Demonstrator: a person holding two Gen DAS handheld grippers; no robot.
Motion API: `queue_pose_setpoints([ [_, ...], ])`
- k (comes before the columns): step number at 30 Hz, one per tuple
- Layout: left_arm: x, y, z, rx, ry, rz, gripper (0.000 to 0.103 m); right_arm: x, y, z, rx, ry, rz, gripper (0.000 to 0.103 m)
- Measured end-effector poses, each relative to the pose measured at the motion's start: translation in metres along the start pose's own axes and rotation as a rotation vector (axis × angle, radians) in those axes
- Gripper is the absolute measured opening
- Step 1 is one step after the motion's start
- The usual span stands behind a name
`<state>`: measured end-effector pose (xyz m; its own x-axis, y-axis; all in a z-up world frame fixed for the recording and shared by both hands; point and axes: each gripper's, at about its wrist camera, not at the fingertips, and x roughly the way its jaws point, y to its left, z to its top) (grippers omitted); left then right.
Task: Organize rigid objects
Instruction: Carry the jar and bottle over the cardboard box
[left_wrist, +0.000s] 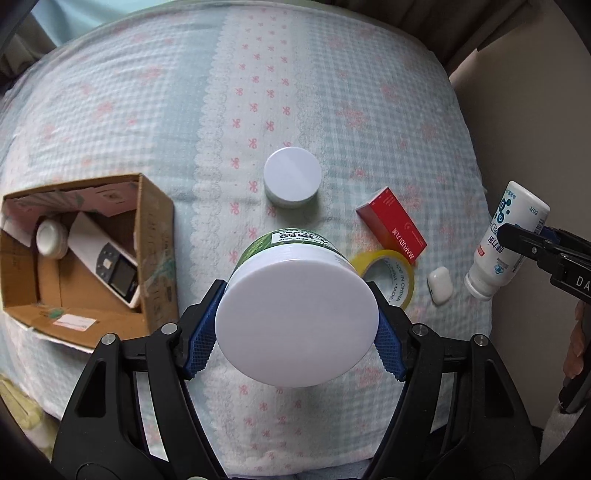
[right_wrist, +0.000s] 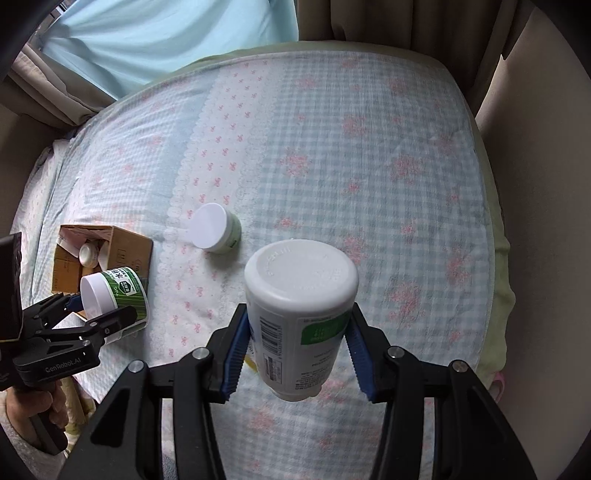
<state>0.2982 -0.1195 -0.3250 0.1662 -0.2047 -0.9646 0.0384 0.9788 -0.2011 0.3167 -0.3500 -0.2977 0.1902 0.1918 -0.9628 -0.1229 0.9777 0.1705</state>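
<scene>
The round green-labelled plastic jar with a white lid (left_wrist: 295, 317) hangs above the bed, clamped by its lid between the blue pads of the left tongs (left_wrist: 295, 325). From the right wrist view it sits just in front of the open brown cardboard box (left_wrist: 88, 258), so the step in hand looks like carrying it across and lowering it in.

The white plastic bottle with a green and blue label (right_wrist: 301, 314) is likewise off the bed, cap end toward the camera, gripped across its body by the right tongs (right_wrist: 297, 350). It is well apart from the box, on the far side of the bed.

The box already holds a small white lidded jar (left_wrist: 51, 236) and a white handheld device with a dark screen (left_wrist: 107, 258); the free floor is at the near side. The green-labelled jar should probably go down there, upright, with the tongs opening only once its base is seated, since a grip on the lid alone could let the body swing. I would bring the bottle in second so the two tongs do not meet over the narrow opening.

Still on the pale blue checked quilt (left_wrist: 147, 110) lie a squat white-lidded jar (left_wrist: 291, 177), a red cardboard carton (left_wrist: 391, 221), a yellow tape roll (left_wrist: 388, 273) and a small white earbud case (left_wrist: 439, 284).
</scene>
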Motion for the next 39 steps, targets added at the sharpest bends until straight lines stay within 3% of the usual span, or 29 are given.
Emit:
queue_pose_setpoints([
  [6,-0.048,0.041,-0.021,-0.054,-0.041,0.008,0.069,-0.022,0.052,-0.017,-0.027,-0.029,0.054,0.046],
  [14,-0.095,0.132,-0.039,-0.077,-0.080,0.049,0.069,-0.040,0.137,-0.035,-0.038,-0.065,0.133,0.046],
  [24,-0.135,0.261,-0.030,0.007,-0.104,0.079,0.069,-0.033,0.266,-0.024,0.022,-0.111,0.165,0.046],
  [31,-0.128,0.324,-0.022,0.101,-0.058,0.063,0.069,-0.005,0.344,-0.015,0.111,-0.122,0.150,0.046],
  [39,-0.081,0.366,-0.008,0.163,0.029,0.057,0.068,0.054,0.381,-0.011,0.351,-0.115,0.220,0.046],
])
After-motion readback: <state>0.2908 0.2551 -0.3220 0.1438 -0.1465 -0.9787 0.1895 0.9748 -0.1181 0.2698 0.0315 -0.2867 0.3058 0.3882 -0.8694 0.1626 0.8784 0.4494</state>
